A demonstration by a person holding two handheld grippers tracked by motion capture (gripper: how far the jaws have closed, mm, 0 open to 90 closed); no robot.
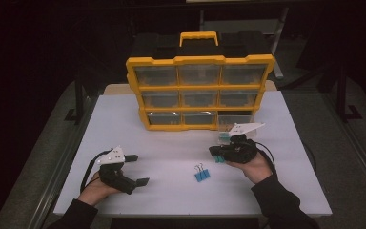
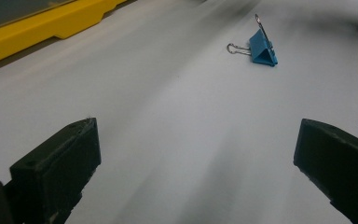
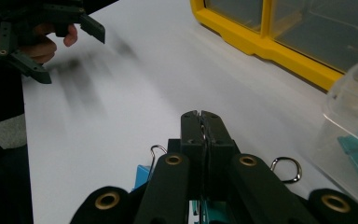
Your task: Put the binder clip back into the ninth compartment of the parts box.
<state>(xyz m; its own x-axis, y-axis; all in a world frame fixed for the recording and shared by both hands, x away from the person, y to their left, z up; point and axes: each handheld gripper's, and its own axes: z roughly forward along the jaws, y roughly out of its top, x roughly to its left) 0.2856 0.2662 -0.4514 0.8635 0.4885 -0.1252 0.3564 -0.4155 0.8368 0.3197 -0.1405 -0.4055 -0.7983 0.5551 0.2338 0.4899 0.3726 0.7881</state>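
Blue binder clip [image 1: 201, 174] lies on the counter [image 1: 171, 191] near its front edge, between your hands. Your left hand-held gripper [image 1: 136, 170] gapes wide, empty; your right hand-held gripper [image 3: 201, 116] is pinched on a second clip [image 3: 144, 173]. One clip remains to collect.

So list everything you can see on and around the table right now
Drawer cabinet: one, yellow frame, black handle-topped back, nine clear drawers, far middle of table.
Clear bin: one, see-through, pulled out at the cabinet's lower right, blue-green pieces inside.
Binder clip: one, blue, lying loose on the table between the claws.
Second binder clip: one, blue with wire loops, under the right claw's tips.
Table: one, white.
Left claw: black, jaws wide open.
Right claw: black, jaws closed together.
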